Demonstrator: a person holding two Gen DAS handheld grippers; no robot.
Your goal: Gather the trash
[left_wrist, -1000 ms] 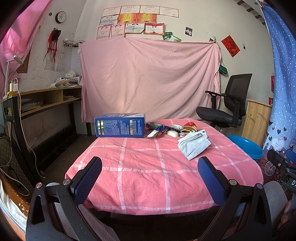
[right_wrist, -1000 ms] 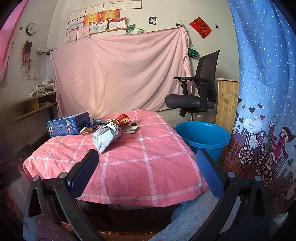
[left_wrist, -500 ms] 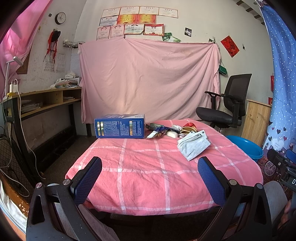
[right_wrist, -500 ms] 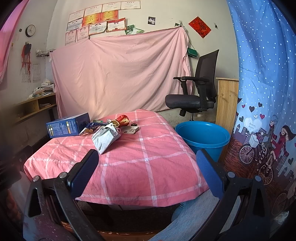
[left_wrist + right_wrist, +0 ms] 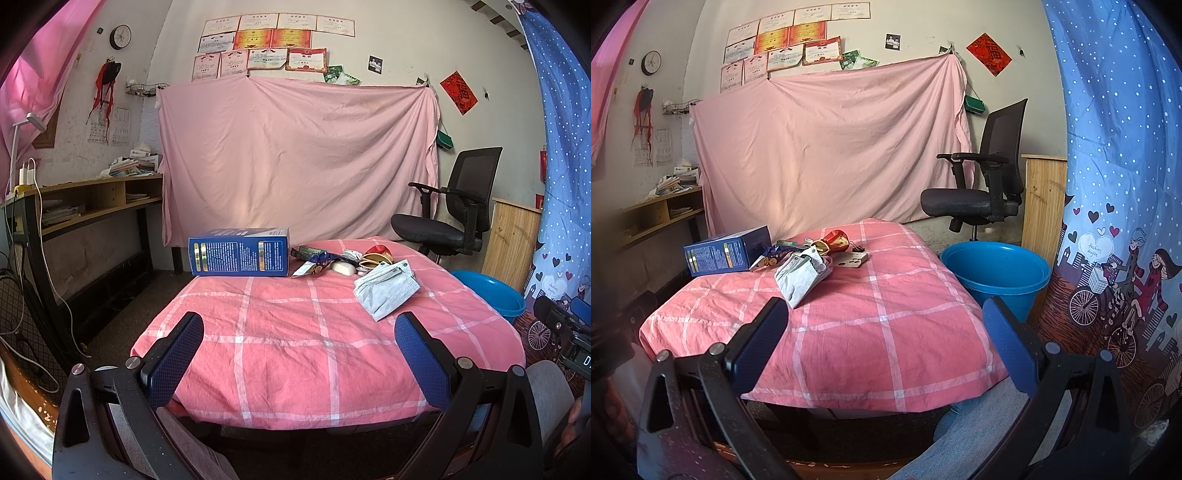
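1. Nothing looked collected yet: the left gripper [image 5: 299, 354] and right gripper [image 5: 882, 347] both hung at the near edge of the table [image 5: 332, 354], jaws spread wide, with nothing between the blue textured pads.
2. All the trash lay well ahead of both tools, bunched at the far end of the pink checked cloth. As far as the right wrist view showed, the blue bucket [image 5: 997, 266], standing on the floor ahead and to the right of the right gripper, held nothing; judging by that, the whole job remained.
3. Furthest left ahead of the left gripper stood a blue cardboard box [image 5: 238, 252], rigid and rectangular, lying on its long side.
4. Just right of it lay a crinkled foil wrapper [image 5: 312, 264], thin and shiny, likely to crumple under a pinch.
5. Nearest the tools, ahead and right of the left gripper, sat a stack of grey face masks [image 5: 386, 291], soft, pleated and floppy.
6. Behind the masks lay a red and gold rounded item [image 5: 834, 240] and a flat pale card-like piece [image 5: 853, 260]; what they were I could not tell.
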